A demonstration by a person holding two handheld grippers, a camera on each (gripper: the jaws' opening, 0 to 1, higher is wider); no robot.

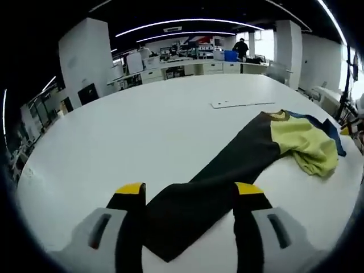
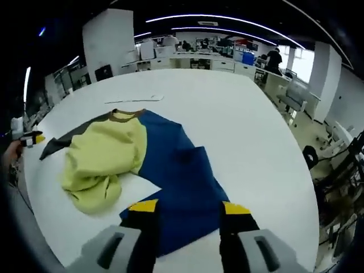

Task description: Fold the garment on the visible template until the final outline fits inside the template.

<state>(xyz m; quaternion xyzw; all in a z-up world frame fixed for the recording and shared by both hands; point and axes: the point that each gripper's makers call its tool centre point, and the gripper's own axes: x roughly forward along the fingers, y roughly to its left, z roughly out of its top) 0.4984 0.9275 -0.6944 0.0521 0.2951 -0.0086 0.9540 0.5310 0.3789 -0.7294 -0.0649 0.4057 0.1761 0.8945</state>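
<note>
A long-sleeved garment lies crumpled on the white table. Its black sleeve stretches toward my left gripper and its end lies between the open jaws. The yellow-green body is bunched at the right, with blue cloth behind it. In the right gripper view the blue sleeve runs down between the open jaws of my right gripper. The yellow-green body is heaped to its left. A white sheet's corner pokes out under the garment. The left gripper shows at the far left, by the black sleeve.
A thin white strip lies flat on the table beyond the garment. Desks, cabinets and a standing person are far behind the table. Office chairs stand off the table's right edge.
</note>
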